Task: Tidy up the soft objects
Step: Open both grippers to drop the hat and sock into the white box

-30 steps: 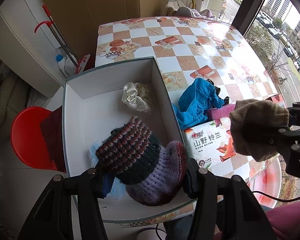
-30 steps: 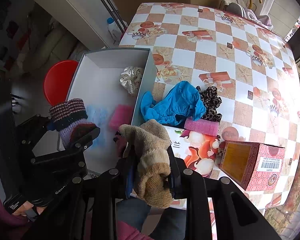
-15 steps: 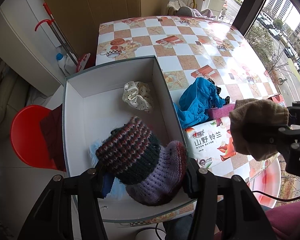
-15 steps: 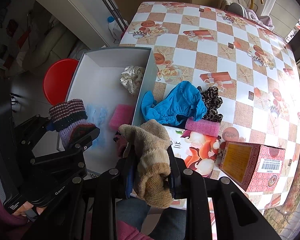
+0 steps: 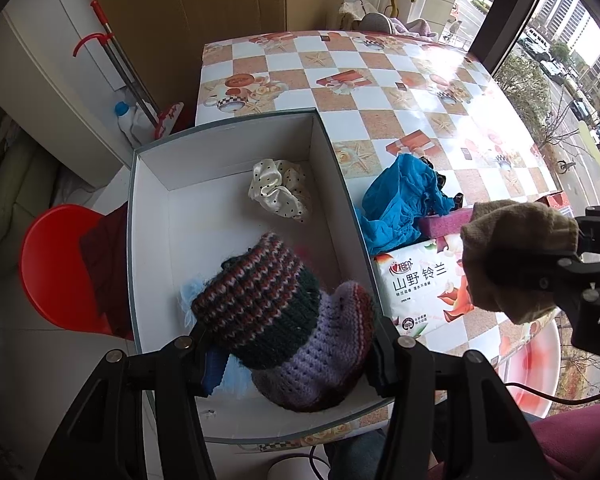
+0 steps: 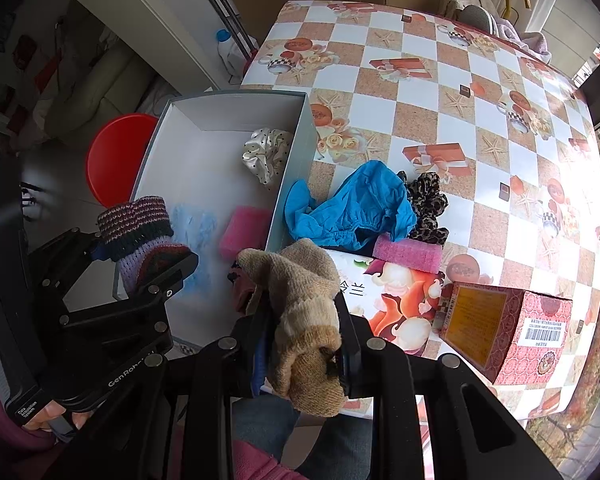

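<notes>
The left tongs (image 5: 288, 340) are clamped on a striped knitted sock (image 5: 260, 304), bunched into a thick wad with a lilac toe part bulging out beside the right-hand finger. They hold it above the near end of the white box (image 5: 152, 240), over a pale blue fluffy thing (image 6: 194, 220) that lies on the box floor. The right tongs (image 6: 306, 332) grip a beige woollen sock (image 6: 304, 292), folded over itself, above the near edge of the desk (image 6: 400, 92) just beside the box wall.

Both socks look light, limp and springy: the knit squashes under the fingers and droops wherever it is not held, so a pinch through the doubled middle, as here, keeps the loose ends from trailing. It should not slip, since wool catches on the pads, though it may cling on release.

Further in the box lie a pink sponge (image 6: 242, 232) and a cream dotted scrunchie (image 5: 280, 188). Out on the desk wait a crumpled blue cloth (image 6: 352, 208), a leopard scrunchie (image 6: 426, 204), a second pink sponge (image 6: 406, 254) resting on a tissue pack (image 5: 420, 284), and a red carton (image 6: 508, 332). The cloth is thin and probably slippery; best taken at a raised fold. The sponges will compress, so grip them across the short sides.
</notes>
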`<state>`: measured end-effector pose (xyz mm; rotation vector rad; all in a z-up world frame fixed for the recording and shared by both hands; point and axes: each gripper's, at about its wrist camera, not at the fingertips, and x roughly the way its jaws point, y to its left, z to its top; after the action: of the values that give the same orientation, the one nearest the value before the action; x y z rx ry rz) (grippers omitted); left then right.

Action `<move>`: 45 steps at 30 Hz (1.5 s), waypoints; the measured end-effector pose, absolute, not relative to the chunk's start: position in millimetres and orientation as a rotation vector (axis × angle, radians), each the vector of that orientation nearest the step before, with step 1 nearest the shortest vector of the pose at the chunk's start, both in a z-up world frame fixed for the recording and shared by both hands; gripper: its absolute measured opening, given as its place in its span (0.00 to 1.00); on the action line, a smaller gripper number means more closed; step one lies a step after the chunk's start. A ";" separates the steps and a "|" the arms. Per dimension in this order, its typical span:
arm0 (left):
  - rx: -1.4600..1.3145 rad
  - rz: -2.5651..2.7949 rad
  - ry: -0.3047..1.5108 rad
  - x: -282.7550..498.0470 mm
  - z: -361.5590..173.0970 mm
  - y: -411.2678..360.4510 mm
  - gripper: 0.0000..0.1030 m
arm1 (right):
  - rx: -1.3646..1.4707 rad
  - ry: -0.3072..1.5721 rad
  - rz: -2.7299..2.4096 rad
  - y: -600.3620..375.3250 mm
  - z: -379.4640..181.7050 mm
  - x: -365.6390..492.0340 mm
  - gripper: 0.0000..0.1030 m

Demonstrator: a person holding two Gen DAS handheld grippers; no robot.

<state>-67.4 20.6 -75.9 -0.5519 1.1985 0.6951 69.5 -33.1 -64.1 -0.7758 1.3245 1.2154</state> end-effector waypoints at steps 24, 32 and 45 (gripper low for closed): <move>-0.595 0.724 1.198 -76.6 -79.3 26.9 0.57 | -0.834 1.317 1.242 -18.2 -70.4 56.7 0.27; -0.600 0.738 1.190 -78.6 -78.7 31.5 0.58 | -0.833 1.307 1.260 -8.3 -67.9 52.6 0.27; -0.630 0.788 1.174 -91.3 -79.4 47.7 0.61 | -0.837 1.311 1.312 24.6 -68.5 43.0 0.28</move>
<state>-91.3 47.7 -79.4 -0.6304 1.1738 0.7881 43.0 24.6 -68.5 -0.8374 1.3107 1.3120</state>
